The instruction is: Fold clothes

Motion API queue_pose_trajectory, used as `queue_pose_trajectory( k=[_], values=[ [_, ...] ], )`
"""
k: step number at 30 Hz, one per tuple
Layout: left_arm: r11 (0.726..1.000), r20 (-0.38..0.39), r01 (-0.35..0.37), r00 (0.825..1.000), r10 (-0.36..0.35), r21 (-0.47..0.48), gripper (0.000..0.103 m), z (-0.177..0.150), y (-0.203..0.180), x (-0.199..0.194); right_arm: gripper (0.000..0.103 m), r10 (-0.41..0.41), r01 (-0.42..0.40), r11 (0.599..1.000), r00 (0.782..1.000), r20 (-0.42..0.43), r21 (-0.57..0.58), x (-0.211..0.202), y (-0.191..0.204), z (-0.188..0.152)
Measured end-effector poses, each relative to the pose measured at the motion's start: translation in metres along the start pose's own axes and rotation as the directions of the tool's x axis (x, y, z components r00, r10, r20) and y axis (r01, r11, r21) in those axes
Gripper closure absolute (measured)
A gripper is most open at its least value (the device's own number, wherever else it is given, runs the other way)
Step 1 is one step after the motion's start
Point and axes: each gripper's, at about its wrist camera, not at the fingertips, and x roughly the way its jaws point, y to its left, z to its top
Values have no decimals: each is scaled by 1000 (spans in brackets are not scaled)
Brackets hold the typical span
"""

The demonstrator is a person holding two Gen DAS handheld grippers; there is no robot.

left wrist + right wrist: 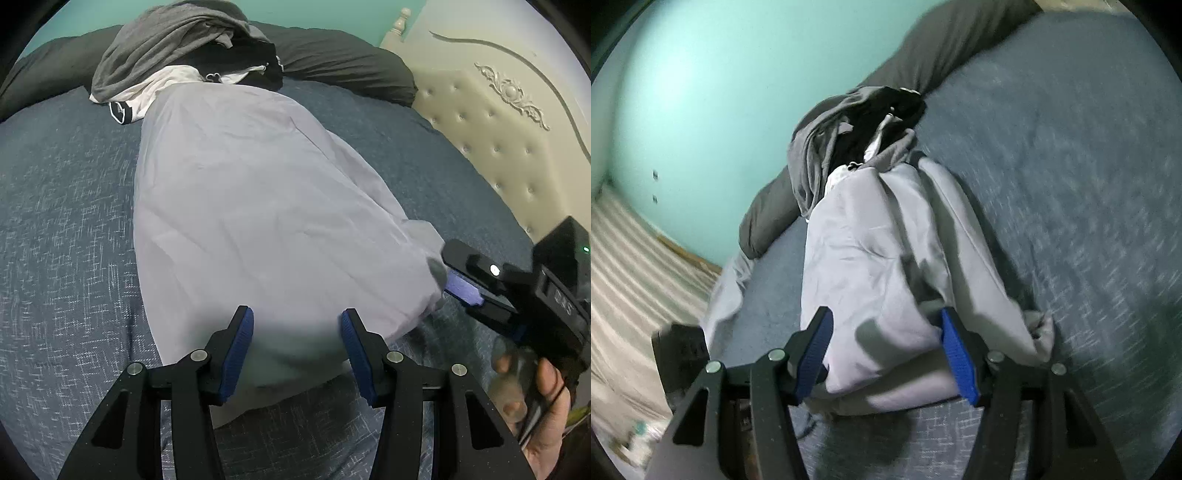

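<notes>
A pale lavender garment (258, 206) lies lengthwise on the blue bedspread (66, 221), partly folded along its right side. My left gripper (297, 325) is open, its jaws wide apart over the garment's near edge. My right gripper (454, 284) shows at the garment's right near corner, its fingers at the cloth. In the right wrist view the garment (871, 258) is bunched into long folds, and my right gripper (886, 332) is open with cloth lying between its blue pads (958, 354).
A pile of grey, white and black clothes (177, 48) sits at the garment's far end, against a dark grey pillow (351, 59). A cream tufted headboard (498, 122) stands at the right. A teal wall (701, 92) and striped floor (628, 266) lie left of the bed.
</notes>
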Motion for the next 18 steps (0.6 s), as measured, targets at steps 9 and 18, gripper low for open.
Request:
queue_pose_trajectory(
  k=[9, 18],
  values=[
    [1000, -14, 6, 1000, -6, 6, 50, 1, -1, 3, 92, -35, 36, 999, 999, 38, -27, -1, -6, -4],
    [1000, -23, -7, 1000, 8, 27, 49, 4, -8, 1, 97, -88, 100, 987, 992, 96, -129, -22, 14, -1]
  ],
)
